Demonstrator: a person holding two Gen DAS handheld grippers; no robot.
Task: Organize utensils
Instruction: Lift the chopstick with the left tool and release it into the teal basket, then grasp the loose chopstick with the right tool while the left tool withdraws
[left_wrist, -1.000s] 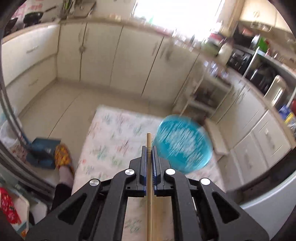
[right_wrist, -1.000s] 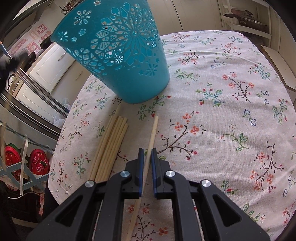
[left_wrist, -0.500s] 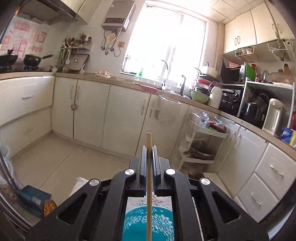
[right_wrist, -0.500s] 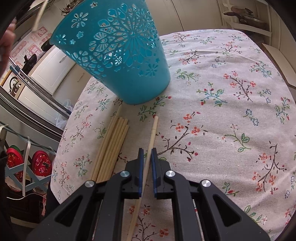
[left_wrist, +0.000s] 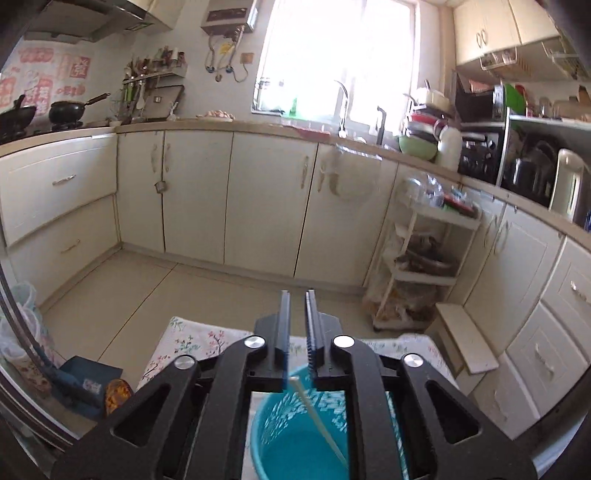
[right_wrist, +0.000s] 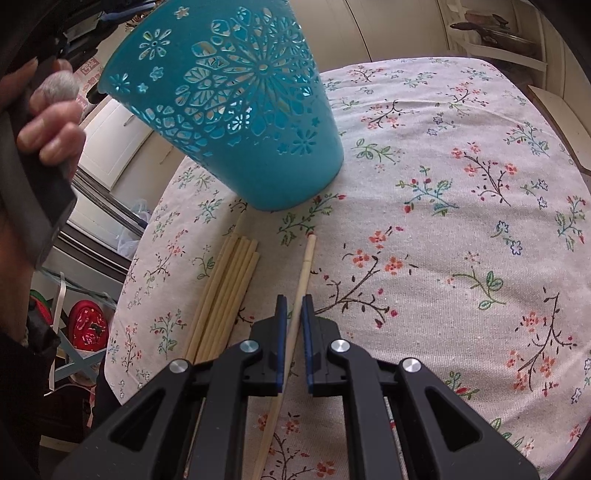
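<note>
Left gripper (left_wrist: 296, 325) gapes empty above the perforated turquoise plastic basket (right_wrist: 236, 107), one slim chopstick (left_wrist: 317, 417) inside. Right gripper (right_wrist: 292, 325) straddles, unclamped, a round wooden chopstick (right_wrist: 304, 269) beside the basket.

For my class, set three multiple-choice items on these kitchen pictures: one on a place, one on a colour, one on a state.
1. Where is the chopstick seen in the left wrist view?
A. In the basket
B. On the floor
C. On the counter

2. What colour is the basket?
A. Red
B. Teal
C. White

3. How does the right hand-held gripper stand?
A. Clamped on the basket
B. Slightly open around a single chopstick
C. Holding the bundle

Key: 1 A, it leans inside the basket below the open left hand-held gripper; 2 B, its cut-out wall is teal; 3 B, gaps show beside the stick.
</note>
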